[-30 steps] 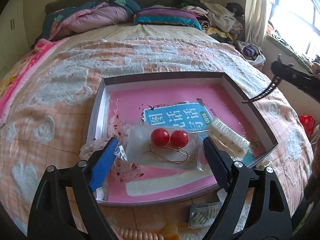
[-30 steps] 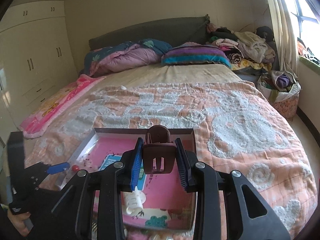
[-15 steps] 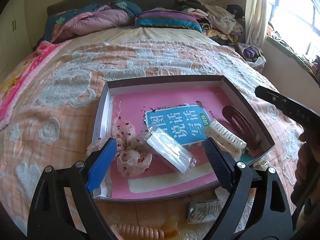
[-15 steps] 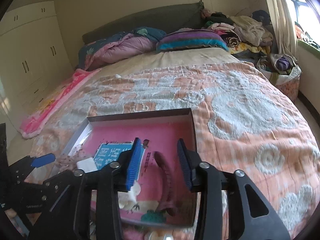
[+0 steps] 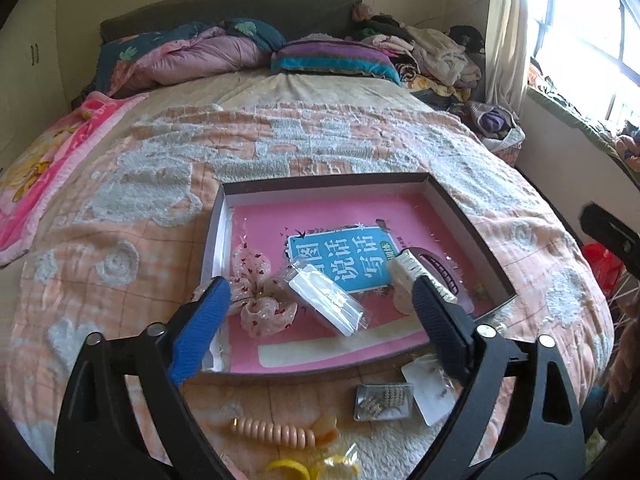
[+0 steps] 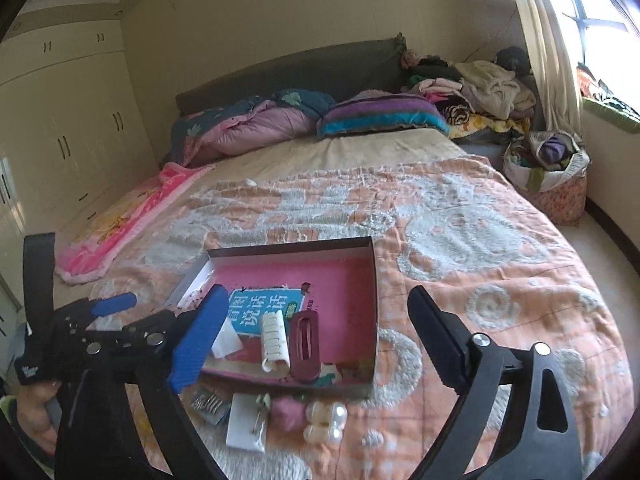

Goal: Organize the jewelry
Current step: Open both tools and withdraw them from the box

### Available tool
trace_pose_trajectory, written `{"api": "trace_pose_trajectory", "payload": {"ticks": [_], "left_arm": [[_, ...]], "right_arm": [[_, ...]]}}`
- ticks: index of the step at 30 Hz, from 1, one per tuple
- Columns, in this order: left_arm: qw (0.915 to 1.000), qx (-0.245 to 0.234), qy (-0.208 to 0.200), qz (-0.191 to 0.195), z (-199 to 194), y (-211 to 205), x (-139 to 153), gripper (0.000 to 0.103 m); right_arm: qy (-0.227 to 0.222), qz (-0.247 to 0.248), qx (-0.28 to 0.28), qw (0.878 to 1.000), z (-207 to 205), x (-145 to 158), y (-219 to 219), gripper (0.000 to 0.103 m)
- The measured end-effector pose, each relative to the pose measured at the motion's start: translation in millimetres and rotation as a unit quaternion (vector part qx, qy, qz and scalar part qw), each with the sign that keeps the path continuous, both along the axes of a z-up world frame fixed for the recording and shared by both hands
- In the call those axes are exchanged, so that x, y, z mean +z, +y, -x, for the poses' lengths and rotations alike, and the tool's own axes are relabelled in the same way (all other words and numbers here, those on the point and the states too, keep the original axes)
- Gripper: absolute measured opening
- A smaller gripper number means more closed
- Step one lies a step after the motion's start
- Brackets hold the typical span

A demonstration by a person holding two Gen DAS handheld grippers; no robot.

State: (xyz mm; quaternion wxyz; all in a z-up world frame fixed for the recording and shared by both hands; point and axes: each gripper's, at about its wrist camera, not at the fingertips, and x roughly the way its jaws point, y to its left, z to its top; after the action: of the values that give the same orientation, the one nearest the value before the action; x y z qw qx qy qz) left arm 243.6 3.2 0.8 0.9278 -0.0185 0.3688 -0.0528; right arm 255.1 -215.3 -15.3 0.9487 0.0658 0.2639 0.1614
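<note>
Maroon hair claw (image 6: 304, 340) in tray (image 6: 374, 280) (beside white claw (image 6: 275, 338)) | both grippers opening, empty

Hair clips (image 6: 290, 340) in box (image 6: 374, 280)

A home bedroom: a bed (image 6: 460, 248) under a peach quilt, pillows (image 6: 380, 118) against the headboard (image 6: 288, 68), built-in wardrobes (image 6: 68, 120), piled clothes (image 6: 480, 84), a curtained window (image 6: 600, 32).
</note>
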Motion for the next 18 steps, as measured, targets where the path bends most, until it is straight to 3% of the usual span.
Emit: {"api": "trace_pose_trajectory", "payload": {"ticks": [7, 18], "left_arm": [[0.9998, 0.005, 0.001, 0.019, 20.7, -1.1, 15.0, 0.093], [0.9994, 0.013, -0.024, 0.019, 55.7, -3.2, 44.9, 0.093]], "right_arm": [[-0.023, 0.007, -0.011, 1.0, 46.5, 24.5, -17.4, 0.097], [-0.101, 0.006, -0.019, 0.995, 104.9, 73.7, -42.0, 0.099]]}}
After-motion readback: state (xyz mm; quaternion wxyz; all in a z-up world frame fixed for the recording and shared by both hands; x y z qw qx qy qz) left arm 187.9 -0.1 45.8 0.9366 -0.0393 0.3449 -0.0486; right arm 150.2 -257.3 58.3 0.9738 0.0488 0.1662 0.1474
